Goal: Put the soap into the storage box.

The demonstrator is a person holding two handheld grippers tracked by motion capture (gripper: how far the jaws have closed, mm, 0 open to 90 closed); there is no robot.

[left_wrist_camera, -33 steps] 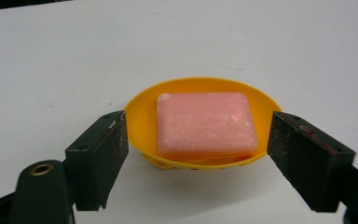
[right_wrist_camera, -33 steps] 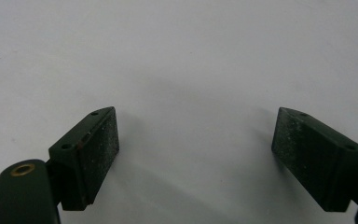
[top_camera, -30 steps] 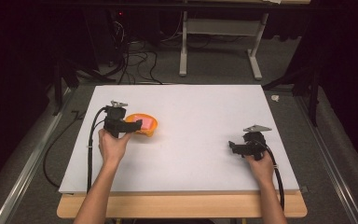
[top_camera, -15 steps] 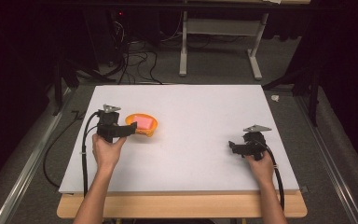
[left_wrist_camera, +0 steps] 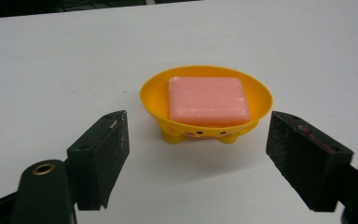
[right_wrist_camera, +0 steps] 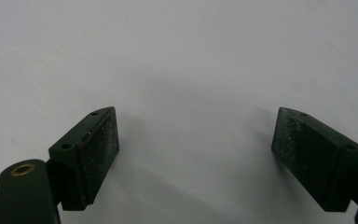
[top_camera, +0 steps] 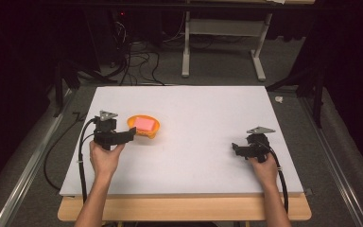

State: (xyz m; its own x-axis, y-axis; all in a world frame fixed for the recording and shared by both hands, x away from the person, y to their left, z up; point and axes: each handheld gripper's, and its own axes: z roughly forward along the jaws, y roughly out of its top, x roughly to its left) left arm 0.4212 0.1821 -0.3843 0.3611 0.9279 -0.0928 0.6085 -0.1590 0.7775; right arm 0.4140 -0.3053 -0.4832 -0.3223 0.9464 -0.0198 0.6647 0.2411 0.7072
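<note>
Soap [left_wrist_camera: 208,101] lies flat in its yellow dish [left_wrist_camera: 154,95], just ahead of the left gripper [left_wrist_camera: 198,147], whose jaws stand wide apart, lined up to straddle it. Right gripper [right_wrist_camera: 196,156], released too, rests well apart on the bare white table [top_camera: 208,113]; beyond, cables [top_camera: 132,61] cross the dark floor.

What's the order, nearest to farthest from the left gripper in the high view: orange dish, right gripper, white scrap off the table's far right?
From the left gripper:
1. orange dish, just past its jaws, left half.
2. right gripper, right half, near side.
3. white scrap, on the floor beyond the table's right edge.
</note>
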